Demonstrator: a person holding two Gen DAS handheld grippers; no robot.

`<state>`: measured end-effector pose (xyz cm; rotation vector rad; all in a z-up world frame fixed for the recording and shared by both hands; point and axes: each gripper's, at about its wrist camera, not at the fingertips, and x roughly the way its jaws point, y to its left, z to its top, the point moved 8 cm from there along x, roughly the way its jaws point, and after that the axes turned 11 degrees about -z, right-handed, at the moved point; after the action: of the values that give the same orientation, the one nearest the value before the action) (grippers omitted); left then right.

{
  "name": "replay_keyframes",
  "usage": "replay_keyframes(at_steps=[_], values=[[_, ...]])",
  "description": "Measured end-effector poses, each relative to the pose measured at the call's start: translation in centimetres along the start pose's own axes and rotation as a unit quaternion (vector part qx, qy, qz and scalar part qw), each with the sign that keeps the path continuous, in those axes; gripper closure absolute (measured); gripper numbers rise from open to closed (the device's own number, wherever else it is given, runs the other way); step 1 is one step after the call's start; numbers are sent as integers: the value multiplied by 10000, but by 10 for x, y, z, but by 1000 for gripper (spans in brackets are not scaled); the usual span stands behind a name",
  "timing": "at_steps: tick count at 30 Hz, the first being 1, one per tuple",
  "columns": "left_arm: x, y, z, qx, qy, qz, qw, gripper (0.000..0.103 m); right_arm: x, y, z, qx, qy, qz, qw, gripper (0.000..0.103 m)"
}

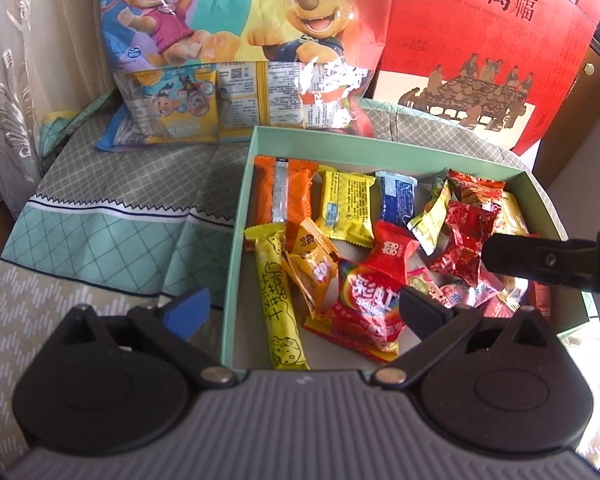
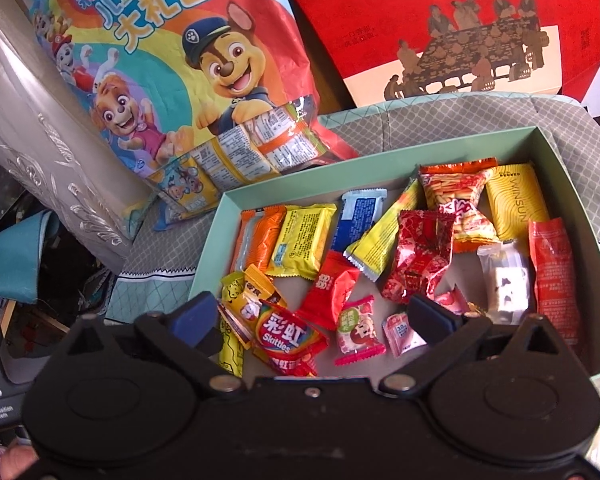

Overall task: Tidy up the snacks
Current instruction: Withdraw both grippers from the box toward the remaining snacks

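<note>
Both claws wide, nothing held: left claw (image 1: 306, 306), right claw (image 2: 314, 318) hover over green box (image 1: 236, 240), lower centre. Snacks jumbled inside, rainbow candy bag (image 2: 288, 340) nearest. Probably between picks; next move needs one packet singled out.

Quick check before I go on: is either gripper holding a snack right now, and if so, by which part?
Nothing is held. The left gripper and the right gripper both stand wide open above the green box, with no snack between their fingers.

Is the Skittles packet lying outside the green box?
No, the Skittles packet lies inside the green box, among other wrapped snacks.
</note>
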<state>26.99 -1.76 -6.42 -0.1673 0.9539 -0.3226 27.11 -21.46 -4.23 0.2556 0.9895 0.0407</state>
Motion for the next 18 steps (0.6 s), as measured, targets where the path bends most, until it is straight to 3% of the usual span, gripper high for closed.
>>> replay_keyframes(at_steps=[10,18], values=[[-20,-25,-39,260,92,-93,9996,0,-37,-20,-35,67,-29,-31,10000,0],[-11,-29,-79,391,439,-55,9983,0,-40,-41,-63,268,129,-95,9995,0]])
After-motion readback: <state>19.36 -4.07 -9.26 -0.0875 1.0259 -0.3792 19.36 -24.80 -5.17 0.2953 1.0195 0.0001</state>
